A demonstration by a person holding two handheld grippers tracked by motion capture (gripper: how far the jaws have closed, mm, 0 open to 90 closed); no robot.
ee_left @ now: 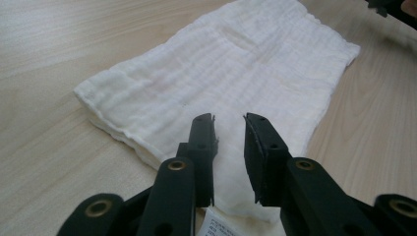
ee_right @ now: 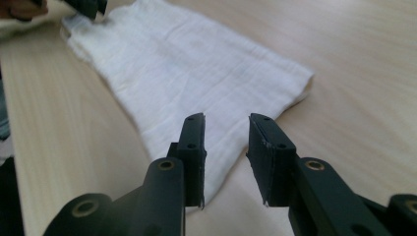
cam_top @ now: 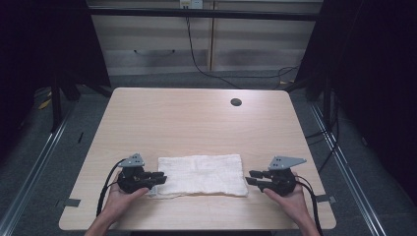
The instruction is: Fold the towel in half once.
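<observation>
Table [cam_top: 196,118] bears a white cloth [cam_top: 201,174] lying flat near its front edge, already folded into a layered oblong with a label peeping from the corner nearest the left gripper [cam_top: 158,178]. Left gripper hovers over the cloth's left end, jaws apart with nothing pinched between them; right gripper [cam_top: 251,177] sits just off the cloth's right end, jaws likewise apart and empty. By my reckoning this fold is finished and released; what remains, if anything, is a further fold or tidying the edges.

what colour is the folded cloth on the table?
White, slightly creamy: the cloth shows best in the left gripper view.
</observation>
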